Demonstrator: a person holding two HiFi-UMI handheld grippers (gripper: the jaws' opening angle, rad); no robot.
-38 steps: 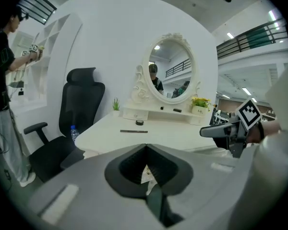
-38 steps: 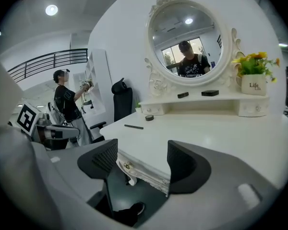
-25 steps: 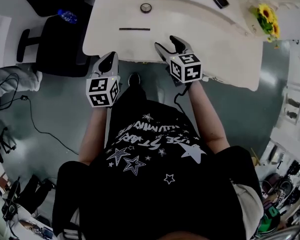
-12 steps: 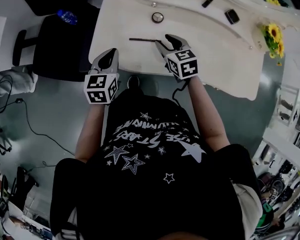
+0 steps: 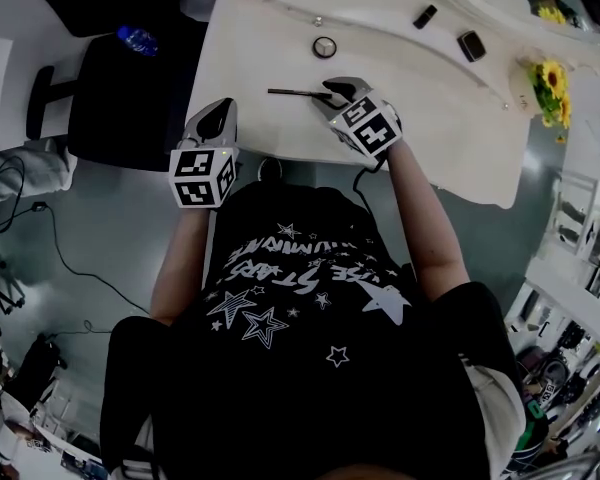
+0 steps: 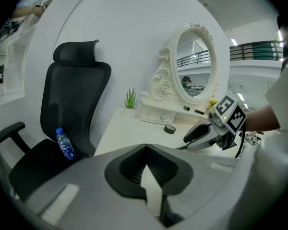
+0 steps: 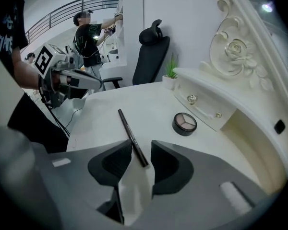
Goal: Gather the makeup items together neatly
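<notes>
As the pencil (image 7: 129,131) on the surface (image 7: 96,114) is likely light, stiff and roll-prone, its near end, at 12 o'clock between the just-narrowed, unpressing fingers of the right gripper (image 7: 141,146), is best pinched; those of the left gripper (image 6: 145,147) are closed.

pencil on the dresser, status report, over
Right gripper just closing, jaws astride the near end of the pencil, not yet clamped. Left gripper shut, empty. Round compact lies apart, not in the way.
</notes>
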